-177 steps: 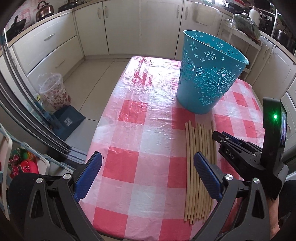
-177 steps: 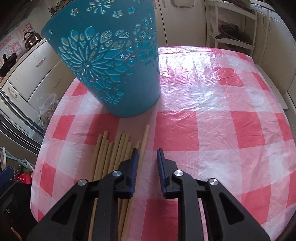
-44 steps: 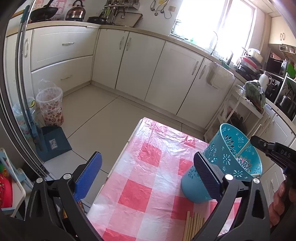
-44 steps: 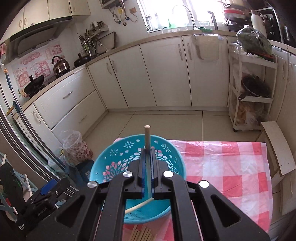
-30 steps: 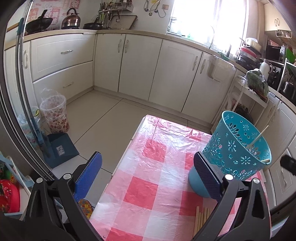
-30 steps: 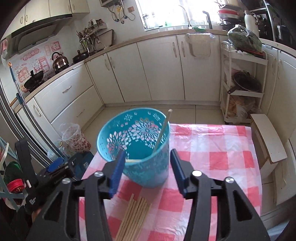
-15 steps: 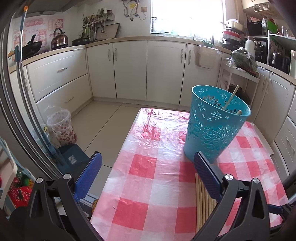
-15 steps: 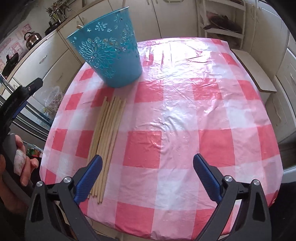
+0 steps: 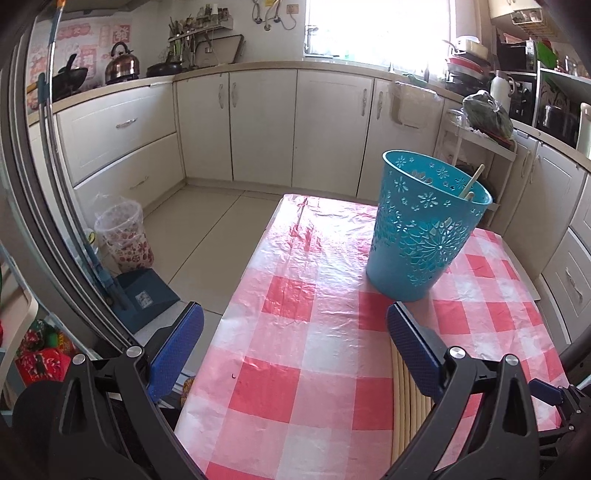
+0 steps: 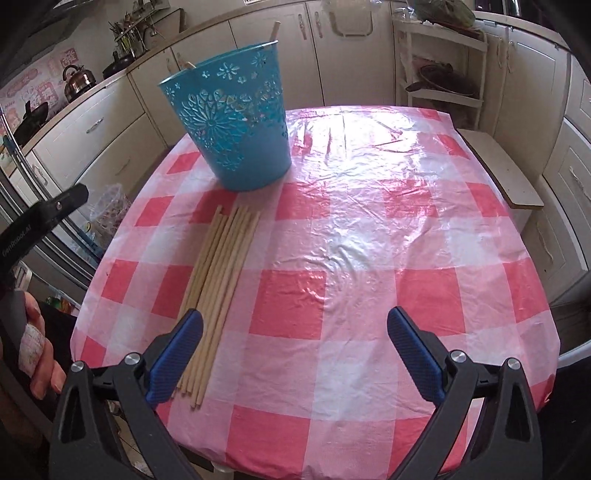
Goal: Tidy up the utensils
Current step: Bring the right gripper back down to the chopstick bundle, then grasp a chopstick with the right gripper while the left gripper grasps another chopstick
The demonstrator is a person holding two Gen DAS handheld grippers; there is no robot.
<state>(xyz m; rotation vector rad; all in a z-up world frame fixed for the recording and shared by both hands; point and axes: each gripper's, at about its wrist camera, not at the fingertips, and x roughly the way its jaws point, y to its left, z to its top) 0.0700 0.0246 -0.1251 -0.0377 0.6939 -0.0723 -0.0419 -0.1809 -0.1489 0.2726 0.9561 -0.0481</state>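
A teal cut-out basket (image 9: 424, 229) (image 10: 232, 129) stands on the red-and-white checked table (image 9: 306, 332) (image 10: 369, 229). Wooden stick tips (image 9: 474, 181) (image 10: 274, 27) poke out of it. Several long wooden sticks (image 10: 221, 273) lie side by side in front of the basket; in the left wrist view their ends (image 9: 404, 387) show by my right finger. My left gripper (image 9: 295, 350) is open and empty, above the table's near left edge. My right gripper (image 10: 295, 354) is open and empty, above the near table, its left finger (image 10: 177, 350) over the sticks' near ends.
White kitchen cabinets (image 9: 258, 122) ring the room. A small floral bin (image 9: 123, 236) and a blue dustpan (image 9: 146, 295) sit on the floor to the left. A wooden stool (image 10: 502, 170) stands by the table's right side. A wire rack (image 10: 439, 62) is behind.
My right gripper dropped a stick into the basket, opened wide and came back down low over the table near the sticks. My left gripper lowered slightly, still open.
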